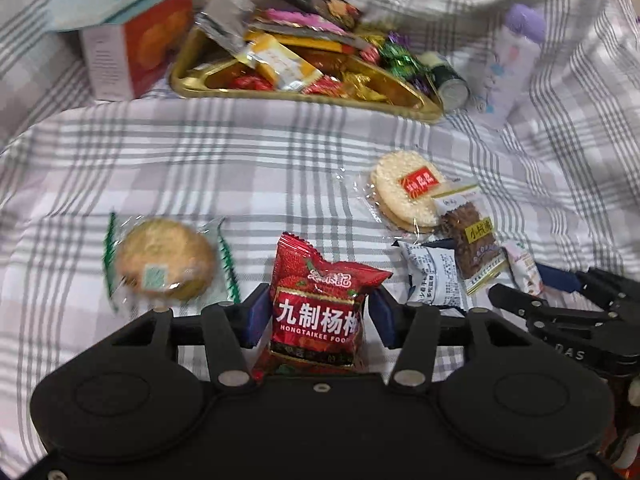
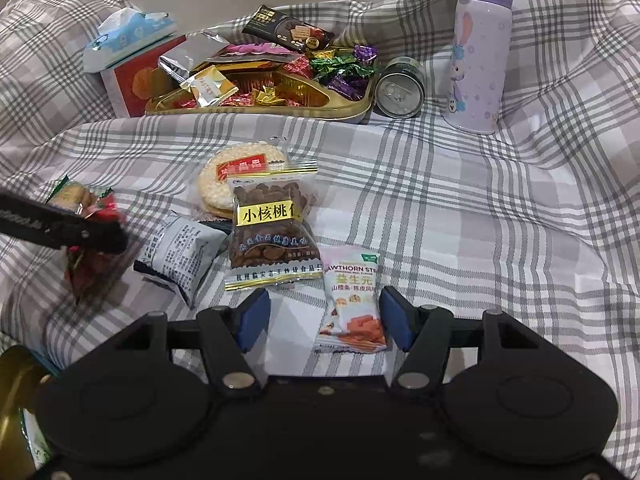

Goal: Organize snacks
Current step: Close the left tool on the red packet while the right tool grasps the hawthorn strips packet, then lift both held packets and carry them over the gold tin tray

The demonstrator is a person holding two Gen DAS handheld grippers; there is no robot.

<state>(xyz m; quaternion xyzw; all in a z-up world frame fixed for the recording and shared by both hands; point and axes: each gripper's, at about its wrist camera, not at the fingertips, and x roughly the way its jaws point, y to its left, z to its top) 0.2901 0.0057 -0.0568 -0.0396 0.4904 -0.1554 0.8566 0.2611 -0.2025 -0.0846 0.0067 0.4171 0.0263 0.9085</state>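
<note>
My left gripper holds a red waxberry snack packet between its blue pads, lifted above the plaid cloth. It shows at the left in the right wrist view. My right gripper is open around a white hawthorn strip packet that lies on the cloth. A walnut packet, a grey packet and a rice cracker lie just ahead. A round biscuit in a green-edged wrapper lies to the left. A gold tray full of sweets stands at the back.
A red and white box with a tissue pack on top stands left of the tray. A can lies on its side and a purple bottle stands right of the tray. A gold-lidded jar sits at the lower left.
</note>
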